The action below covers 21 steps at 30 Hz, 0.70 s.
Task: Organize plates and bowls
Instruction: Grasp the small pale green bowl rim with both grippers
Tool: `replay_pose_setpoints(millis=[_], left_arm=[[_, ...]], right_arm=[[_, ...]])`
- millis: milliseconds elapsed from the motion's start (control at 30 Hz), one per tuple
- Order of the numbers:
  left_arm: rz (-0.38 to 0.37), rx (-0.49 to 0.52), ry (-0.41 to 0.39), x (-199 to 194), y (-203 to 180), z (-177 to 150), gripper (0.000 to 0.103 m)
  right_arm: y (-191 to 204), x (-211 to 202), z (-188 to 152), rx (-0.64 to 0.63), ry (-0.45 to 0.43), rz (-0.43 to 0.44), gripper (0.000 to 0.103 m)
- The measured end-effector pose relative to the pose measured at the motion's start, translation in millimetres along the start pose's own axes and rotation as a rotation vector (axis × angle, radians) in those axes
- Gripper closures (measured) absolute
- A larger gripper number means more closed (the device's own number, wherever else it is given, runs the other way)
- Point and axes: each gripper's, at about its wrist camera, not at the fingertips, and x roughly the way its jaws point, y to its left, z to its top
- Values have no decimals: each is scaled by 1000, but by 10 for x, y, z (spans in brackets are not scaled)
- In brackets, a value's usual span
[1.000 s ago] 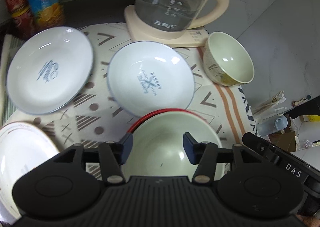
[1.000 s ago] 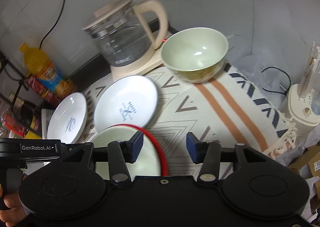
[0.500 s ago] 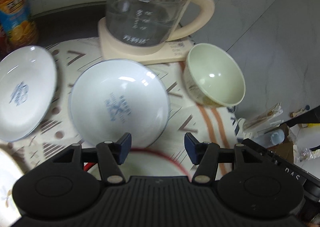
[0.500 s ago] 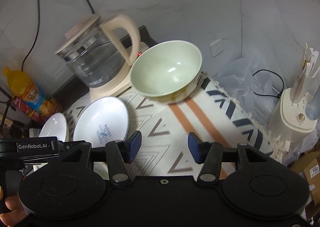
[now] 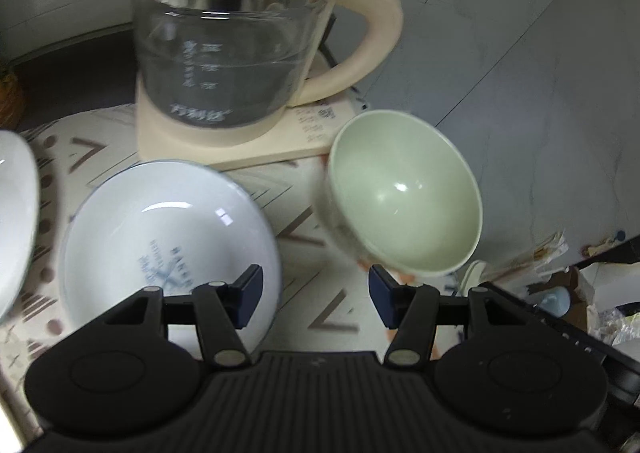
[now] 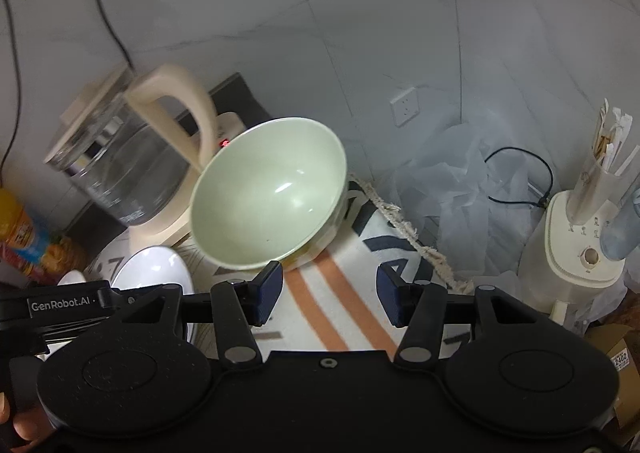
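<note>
Green bowl [image 6: 268, 193] nearer now, both grippers [image 5: 316, 291] [image 6: 330, 291] wide apart, empty.

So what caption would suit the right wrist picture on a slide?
Open right gripper nears a pale green bowl on the patterned cloth, beside a glass kettle.

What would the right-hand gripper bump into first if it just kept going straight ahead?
Probably the pale green bowl. It sits just ahead of the open right gripper, slightly left of its centre line, so the left finger would likely meet it first; depth is unclear.
</note>
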Motion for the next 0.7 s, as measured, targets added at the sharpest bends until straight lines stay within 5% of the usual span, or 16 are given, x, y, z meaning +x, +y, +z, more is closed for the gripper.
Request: replay_pose_setpoints(millis=[467, 700], left_arm=[[21, -29, -1, 472, -238, 202, 47], [40, -47, 25, 672, -351, 221, 69]], right_arm=[[-88, 418, 159, 86, 22, -8, 51], [-14, 590, 164, 70, 33, -29, 59]])
